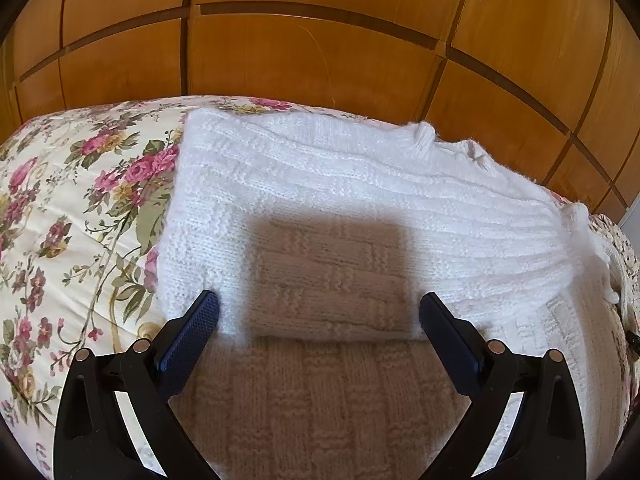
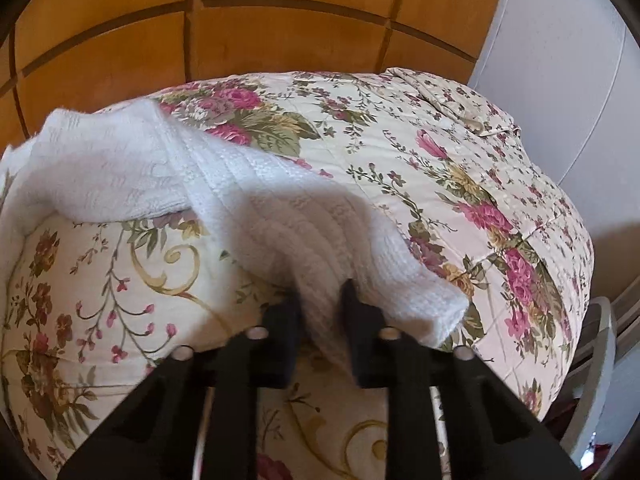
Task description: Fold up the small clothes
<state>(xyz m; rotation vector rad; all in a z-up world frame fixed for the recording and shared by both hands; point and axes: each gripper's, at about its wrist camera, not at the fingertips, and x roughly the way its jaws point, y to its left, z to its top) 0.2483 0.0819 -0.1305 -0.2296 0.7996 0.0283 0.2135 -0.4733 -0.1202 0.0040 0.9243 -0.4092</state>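
On the far left of the left wrist view, a floral bedspread, cream with pink roses and green leaves, running under everything else. Just right of it, a white knitted garment lying flat on that bedspread, fuzzy yarn, basket-weave blocks over the near part and horizontal ribbing toward the far edge, one layer folded over another so that a thick doubled edge crosses between the fingers. Small knotted ties at the far right rim of the knit. Left gripper spread wide over the knit, jaws well apart, nothing between the blue pads, its square shadow falling on the folded layer. Behind, wooden wardrobe panels with dark inlaid lines. In the right wrist view, from the left: the same white knit bunched and lifted off the bedspread, a ribbed strip of it draping down toward the camera. Right gripper clenched on that strip, black fingers pinching the fabric from both sides. Farther right, a pale wall past the bed's edge.
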